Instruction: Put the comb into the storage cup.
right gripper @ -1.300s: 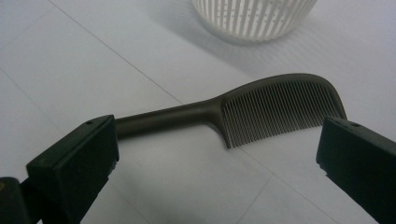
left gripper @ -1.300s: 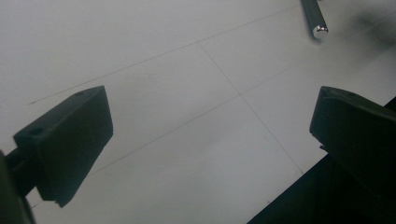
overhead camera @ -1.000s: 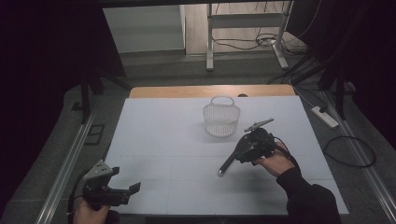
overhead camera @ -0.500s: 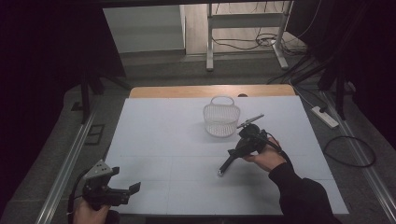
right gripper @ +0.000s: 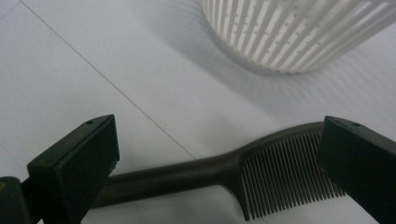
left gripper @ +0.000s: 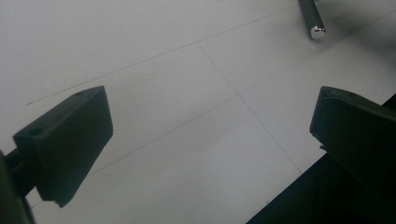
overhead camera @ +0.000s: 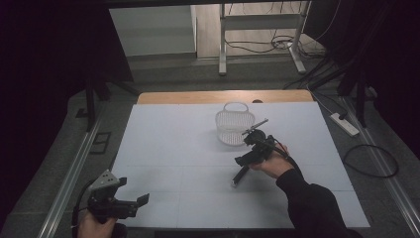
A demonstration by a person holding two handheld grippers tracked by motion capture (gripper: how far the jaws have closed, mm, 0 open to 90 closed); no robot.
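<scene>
The right hand-held gripper [overhead camera: 251, 157] has shifted left and nearer across the tabletop [overhead camera: 163, 148] over the last second, from a spot beside the basket toward the comb. Its jaws now stand wide apart on either side of the dark comb [right gripper: 224, 172], one by the handle and the other by the teeth, and touch neither. My reading is that the approach is almost done and the grasp itself has not yet begun; closing on the handle would be the next step, probably with the basket as the goal.

The comb lies flat on the tabletop, just near of the white basket [overhead camera: 232, 126] and right of centre. In the high view its handle end [overhead camera: 239, 176] pokes out toward the near side from under the hand. It looks like matte dark plastic: a slim, rounded handle that widens into a curved spine with a row of fine, closely set teeth. From the left gripper view the handle's tip [left gripper: 314, 23] shows as a small glossy round cap.

The basket is pale plastic, round and tapering toward its base, its wall made of thin vertical slats with gaps between; a hoop handle stands at its far rim. The tabletop is a smooth white sheet with faint seam lines.

The left hand-held gripper [overhead camera: 133, 204] has not moved; it rests at the near left corner, jaws spread and empty, well apart from the comb.
</scene>
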